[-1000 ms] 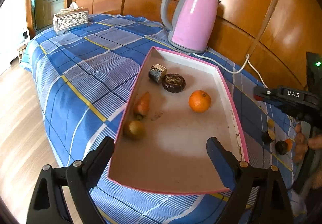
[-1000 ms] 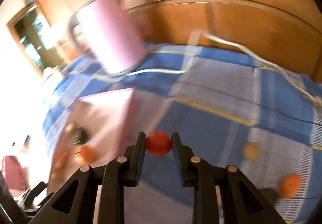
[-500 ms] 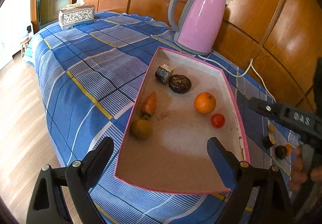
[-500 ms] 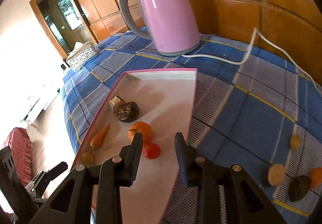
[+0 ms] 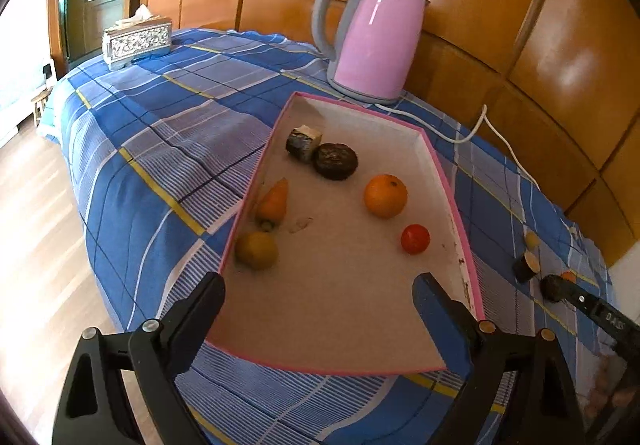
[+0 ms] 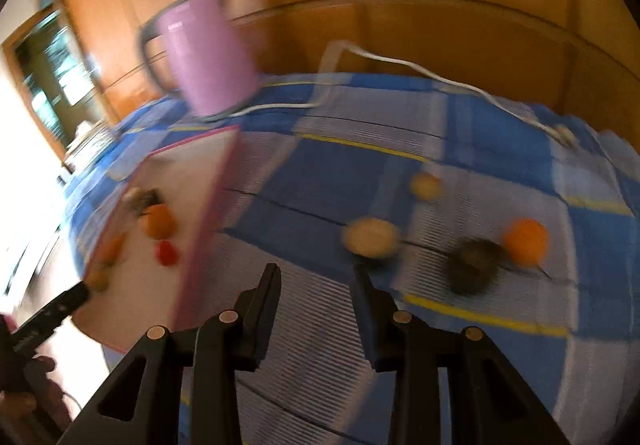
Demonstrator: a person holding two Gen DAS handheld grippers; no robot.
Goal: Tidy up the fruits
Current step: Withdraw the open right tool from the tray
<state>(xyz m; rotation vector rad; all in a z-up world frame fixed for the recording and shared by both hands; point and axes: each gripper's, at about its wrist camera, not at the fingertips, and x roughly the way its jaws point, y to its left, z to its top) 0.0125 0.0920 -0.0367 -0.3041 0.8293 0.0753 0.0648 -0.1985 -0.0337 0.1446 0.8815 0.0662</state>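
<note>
Right gripper (image 6: 316, 281), jaws just opening and gripping nothing, is hovering over the checked cloth (image 6: 360, 161); the red tomato (image 6: 166, 253) is lying to its left in the pink-rimmed tray (image 6: 208, 221).

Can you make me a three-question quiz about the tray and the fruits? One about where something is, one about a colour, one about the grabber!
1. Where is the small red fruit?
A in the tray
B on the kettle
C on the floor

2. What colour is the kettle?
A green
B pink
C black

3. What is the right gripper holding?
A the orange
B a spoon
C nothing

Answers: 1 A, it lies on the tray floor near the orange. 2 B, its body is pink with a grey handle. 3 C, its jaws have just been opening and nothing is between them.
</note>
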